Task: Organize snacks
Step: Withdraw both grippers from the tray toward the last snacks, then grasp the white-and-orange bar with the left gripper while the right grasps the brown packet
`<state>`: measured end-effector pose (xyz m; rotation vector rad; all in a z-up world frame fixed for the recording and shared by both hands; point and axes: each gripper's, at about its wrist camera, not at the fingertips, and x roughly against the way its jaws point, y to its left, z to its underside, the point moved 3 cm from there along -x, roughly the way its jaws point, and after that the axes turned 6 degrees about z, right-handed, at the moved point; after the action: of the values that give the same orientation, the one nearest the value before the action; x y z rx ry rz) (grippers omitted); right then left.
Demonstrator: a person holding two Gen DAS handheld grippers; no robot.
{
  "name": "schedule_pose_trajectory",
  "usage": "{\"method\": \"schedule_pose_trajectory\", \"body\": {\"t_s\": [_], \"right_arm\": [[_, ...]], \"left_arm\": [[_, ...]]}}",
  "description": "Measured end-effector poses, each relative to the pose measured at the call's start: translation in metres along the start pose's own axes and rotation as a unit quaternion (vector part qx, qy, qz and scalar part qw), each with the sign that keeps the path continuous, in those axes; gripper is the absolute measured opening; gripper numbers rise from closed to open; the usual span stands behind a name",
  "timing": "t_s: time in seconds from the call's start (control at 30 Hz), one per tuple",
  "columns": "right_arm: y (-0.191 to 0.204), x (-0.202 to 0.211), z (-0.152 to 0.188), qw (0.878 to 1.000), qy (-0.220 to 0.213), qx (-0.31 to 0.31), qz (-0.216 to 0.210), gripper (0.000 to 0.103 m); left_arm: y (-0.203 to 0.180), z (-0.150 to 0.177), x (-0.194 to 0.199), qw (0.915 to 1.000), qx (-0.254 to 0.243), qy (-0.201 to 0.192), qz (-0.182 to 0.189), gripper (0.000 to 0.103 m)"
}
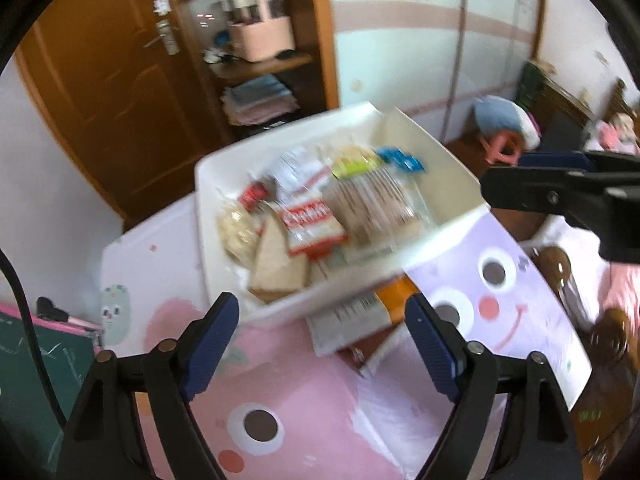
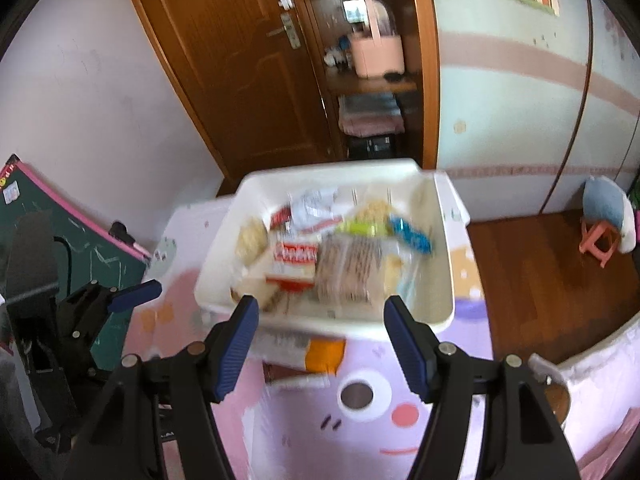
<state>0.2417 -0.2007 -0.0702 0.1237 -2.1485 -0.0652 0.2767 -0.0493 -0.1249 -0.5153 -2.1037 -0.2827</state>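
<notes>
The left gripper [image 1: 322, 322] stood wide apart with nothing between its blue pads, and so did the right gripper [image 2: 320, 330]. Both hovered just before the white rectangular plastic bin [image 2: 444, 240] heaped with wrapped snack packets [image 1: 316, 220]. An orange-and-white flat box [image 1: 360, 312] lay on the pink-and-lilac cartoon-faced tabletop [image 1: 304, 400], partly under the bin's near edge.

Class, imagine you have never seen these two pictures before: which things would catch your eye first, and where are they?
First, the white bin heaped with wrapped snacks, among them a red-and-white packet, at the middle of the cartoon-face mat. Next, an orange-and-white box lying flat at the bin's near edge, partly beneath it. Both tools stand open and empty in front: the left tool and the right tool.
</notes>
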Motion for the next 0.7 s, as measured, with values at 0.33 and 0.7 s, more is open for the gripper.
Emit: {"method": "schedule_pose_trajectory", "body": {"t_s": [0.33,0.7], "right_arm": [[-0.020,-0.048,0.062,0.996,0.066,-0.052,0.002,0.066],[-0.038,-0.072,0.081,0.992,0.094,-0.081,0.015,0.065]], "left_arm": [[-0.022,0.030,-0.067,0.9974,-0.064,0.033,0.007,0.077],[-0.028,0.038,-0.137,0.9925,-0.080,0.089,0.026,0.077]]}}
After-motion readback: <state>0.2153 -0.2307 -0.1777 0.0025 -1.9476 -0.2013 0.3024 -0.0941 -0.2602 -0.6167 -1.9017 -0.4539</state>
